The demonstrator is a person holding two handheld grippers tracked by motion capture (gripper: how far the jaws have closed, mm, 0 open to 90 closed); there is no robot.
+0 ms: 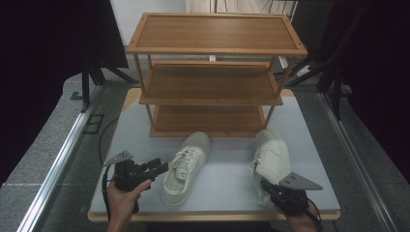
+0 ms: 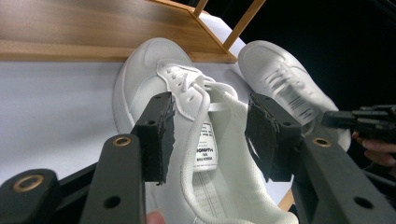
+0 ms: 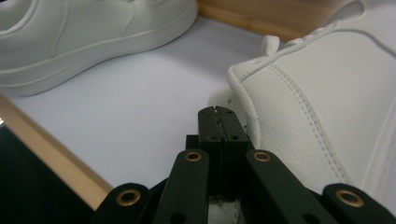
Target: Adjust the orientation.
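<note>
High view: two white sneakers on the grey table (image 1: 309, 145) in front of the wooden rack (image 1: 212, 77). Left gripper (image 1: 157, 169), jaws apart and empty, sits just beside the left shoe (image 1: 186, 169). Right gripper (image 1: 270, 189) is at the heel of the right shoe (image 1: 271, 154); jaws clenched together, nothing visibly between them.

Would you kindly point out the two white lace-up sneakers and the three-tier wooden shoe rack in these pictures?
White lace-up sneaker nearer the left gripper (image 1: 186, 166): high view, on its laces.
White lace-up sneaker nearer the right gripper (image 1: 272, 152): high view, on its upper.
Three-tier wooden shoe rack (image 1: 215, 31): high view, on its top shelf.
</note>
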